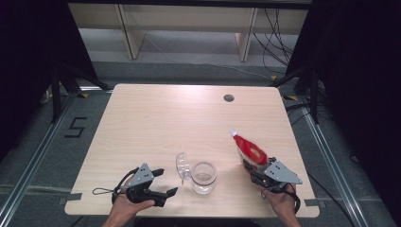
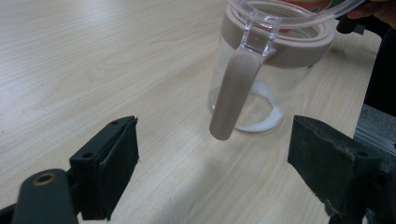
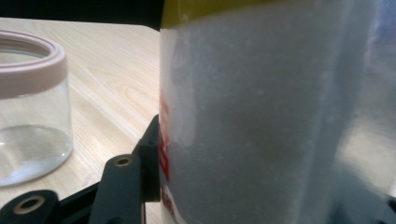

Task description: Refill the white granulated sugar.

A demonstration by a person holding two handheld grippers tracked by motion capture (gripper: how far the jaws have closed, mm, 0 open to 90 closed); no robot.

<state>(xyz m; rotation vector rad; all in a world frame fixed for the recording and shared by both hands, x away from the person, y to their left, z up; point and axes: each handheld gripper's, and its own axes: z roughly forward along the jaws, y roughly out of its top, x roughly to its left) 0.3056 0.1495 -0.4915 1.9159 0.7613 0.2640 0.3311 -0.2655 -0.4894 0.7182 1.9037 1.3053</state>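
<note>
1. The jar (image 1: 204,177) stands on the table (image 1: 156,123) near its front edge, right of the middle.
2. Its lid (image 1: 181,165) hangs open on the jar's left.
3. The left gripper (image 1: 165,182) sits near the front-left corner, left of the jar.
4. The pouch (image 1: 249,150) lies right of the jar, clamped in the right gripper (image 1: 253,171) near the front-right corner.

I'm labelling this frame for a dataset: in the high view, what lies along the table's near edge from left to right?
Left gripper, jaws apart → open clear lid → glass jar → red bag → right gripper, which holds the bag.
</note>
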